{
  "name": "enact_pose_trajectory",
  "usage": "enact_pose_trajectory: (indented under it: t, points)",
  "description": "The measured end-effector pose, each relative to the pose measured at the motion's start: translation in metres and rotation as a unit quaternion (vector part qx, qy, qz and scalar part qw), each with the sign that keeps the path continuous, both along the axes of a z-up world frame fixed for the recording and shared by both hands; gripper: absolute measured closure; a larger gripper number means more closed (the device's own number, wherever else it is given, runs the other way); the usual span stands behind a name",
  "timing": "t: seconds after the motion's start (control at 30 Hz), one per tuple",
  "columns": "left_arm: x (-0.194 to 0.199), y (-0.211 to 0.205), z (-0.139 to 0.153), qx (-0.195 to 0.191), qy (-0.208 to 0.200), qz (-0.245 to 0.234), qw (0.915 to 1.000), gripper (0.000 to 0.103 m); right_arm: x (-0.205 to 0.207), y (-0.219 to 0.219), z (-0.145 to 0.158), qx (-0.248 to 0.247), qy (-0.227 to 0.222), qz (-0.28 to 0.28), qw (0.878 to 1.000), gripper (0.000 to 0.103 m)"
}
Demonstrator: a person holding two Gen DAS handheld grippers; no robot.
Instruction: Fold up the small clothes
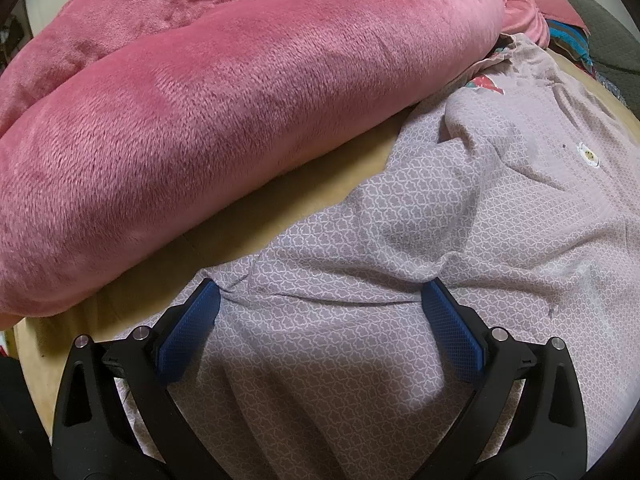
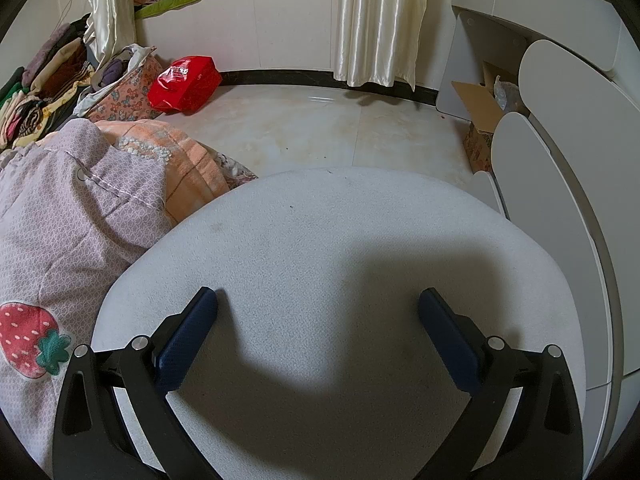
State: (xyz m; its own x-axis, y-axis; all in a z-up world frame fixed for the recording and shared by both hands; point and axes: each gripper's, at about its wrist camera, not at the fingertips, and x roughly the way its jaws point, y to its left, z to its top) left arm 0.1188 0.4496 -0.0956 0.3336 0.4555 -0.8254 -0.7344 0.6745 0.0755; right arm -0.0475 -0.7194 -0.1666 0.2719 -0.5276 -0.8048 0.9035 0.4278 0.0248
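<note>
- left wrist view: your left gripper is spread wide, both blue pads resting on the lilac patterned garment, with a ridge of cloth running between the fingertips; nothing is pinched.
- the garment lies spread over the tan surface, running from under your gripper up to the right, where a small flower button shows.
- a big pink plush blanket crowds the left side; its lower edge lies just beside the garment's left edge, with only a narrow tan strip open between them.
- right wrist view: your right gripper is also spread wide, holding nothing, above a rounded grey tabletop.
- only this view shows the garment's strawberry patch, draped at the tabletop's left edge, with an orange checked cloth behind it.
- the tabletop's far rim curves round ahead of you, and beyond it there is pale tiled floor, a red bag and cream curtains.
- white rounded panels close off the right side, just beside the tabletop.
</note>
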Motion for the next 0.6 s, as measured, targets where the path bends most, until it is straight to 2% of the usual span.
enact_pose_trajectory:
  t: [0.6]
  points:
    - [-0.0031,0.001,-0.0003,-0.006,-0.005,0.002,1.0,0.008,-0.0004,-0.0001,0.0001,0.0,0.0,0.0,1.0,0.004]
